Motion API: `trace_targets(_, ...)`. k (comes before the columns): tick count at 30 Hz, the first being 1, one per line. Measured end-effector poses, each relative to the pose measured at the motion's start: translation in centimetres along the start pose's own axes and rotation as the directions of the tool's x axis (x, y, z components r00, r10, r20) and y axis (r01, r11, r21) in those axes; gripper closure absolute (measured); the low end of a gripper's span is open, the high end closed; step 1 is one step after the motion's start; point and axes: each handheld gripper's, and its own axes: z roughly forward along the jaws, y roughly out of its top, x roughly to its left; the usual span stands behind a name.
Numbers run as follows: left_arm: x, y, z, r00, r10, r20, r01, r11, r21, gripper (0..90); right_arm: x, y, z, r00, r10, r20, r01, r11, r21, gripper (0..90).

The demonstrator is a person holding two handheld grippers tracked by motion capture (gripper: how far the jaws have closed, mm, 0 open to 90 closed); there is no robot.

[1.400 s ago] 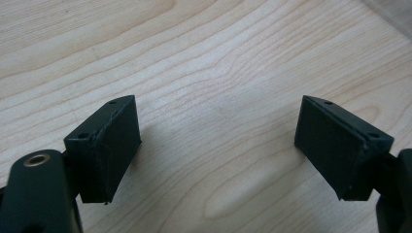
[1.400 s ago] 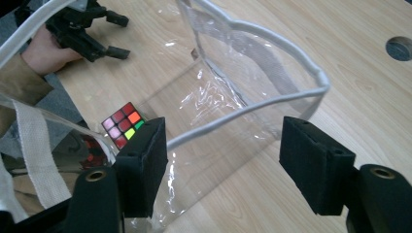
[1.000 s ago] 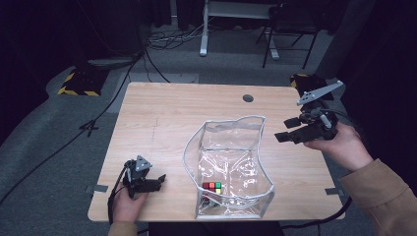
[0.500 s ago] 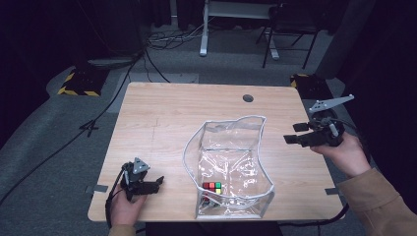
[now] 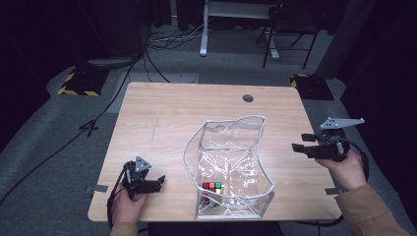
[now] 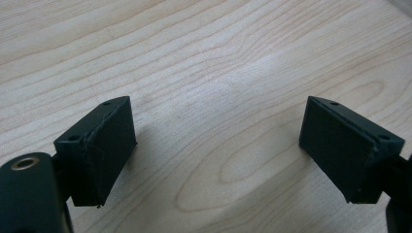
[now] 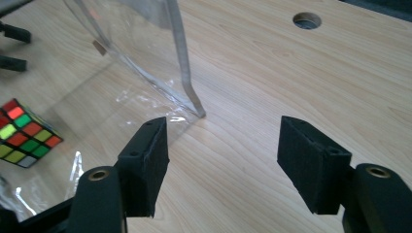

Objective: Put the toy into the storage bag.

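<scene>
A clear plastic bag with grey trim stands open on the wooden table. A colourful puzzle cube lies inside it at the near end. My left gripper rests low at the table's front left, pointing toward the bag. Its jaws have just been opening, and in the left gripper view they stand wide over bare wood. My right gripper hovers at the table's right side, open and aimed at the bag. In the right gripper view the bag's trimmed corner stands just ahead, and the cube shows through the plastic.
A round cable hole sits at the far side of the table. Cables, a desk frame and a chair stand on the dark floor behind. Bare wood spreads left of the bag and beyond it.
My right gripper has sunk toward the table and drifted a little to the near right. The left hand stays put, its jaws slightly wider. Bag and cube are unmoved.
</scene>
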Motion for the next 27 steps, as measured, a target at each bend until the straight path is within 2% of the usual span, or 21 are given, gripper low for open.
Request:
trace_targets(3,0.1,0.1,0.0,1.0000,0.008,-0.005,-0.008,1.0000,0.004,13.3,-0.4,-1.3,0.3,0.9994,-0.002,0.034,0.002,1.000,-0.005,35.8)
trace_targets(4,0.0,0.1,0.0,1.0000,0.007,-0.004,-0.007,1.0000,0.004,13.3,-0.5,-1.9,0.4,0.9992,0.011,0.038,-0.010,1.000,-0.016,35.9)
trace_targets(10,0.0,0.1,0.0,1.0000,0.007,-0.005,-0.007,1.0000,0.002,13.3,-1.3,-4.9,2.0,0.9992,0.031,0.024,-0.030,0.998,-0.050,35.7)
trace_targets(15,0.0,0.1,0.0,1.0000,0.008,-0.005,-0.007,1.0000,0.002,13.3,-1.6,-6.9,3.2,0.9995,0.020,0.025,-0.019,0.998,-0.053,36.5)
trace_targets(17,0.0,0.1,0.0,1.0000,0.008,-0.004,-0.008,1.0000,0.002,13.3,-1.6,-7.6,3.7,0.9976,0.035,0.060,-0.032,0.999,-0.043,37.1)
trace_targets(19,0.0,0.1,0.0,1.0000,0.008,-0.004,-0.008,1.0000,0.002,13.3,-1.5,-8.2,4.1,0.9964,0.052,0.067,-0.049,0.998,-0.048,36.8)
trace_targets(20,0.0,0.1,0.0,1.0000,0.007,-0.005,-0.007,1.0000,0.002,13.3,-1.6,-8.5,4.4,0.9966,0.043,0.070,-0.040,0.999,-0.034,36.3)
trace_targets(25,0.0,0.1,0.0,1.0000,0.007,-0.004,-0.007,1.0000,0.004,13.3,-1.7,-9.9,5.8,0.9917,0.067,0.110,-0.073,0.996,0.048,35.8)
trace_targets(27,0.0,0.1,0.0,1.0000,0.007,-0.005,-0.007,1.0000,0.002,13.3,-1.7,-10.5,6.2,0.9912,0.089,0.097,-0.096,0.994,0.060,35.6)
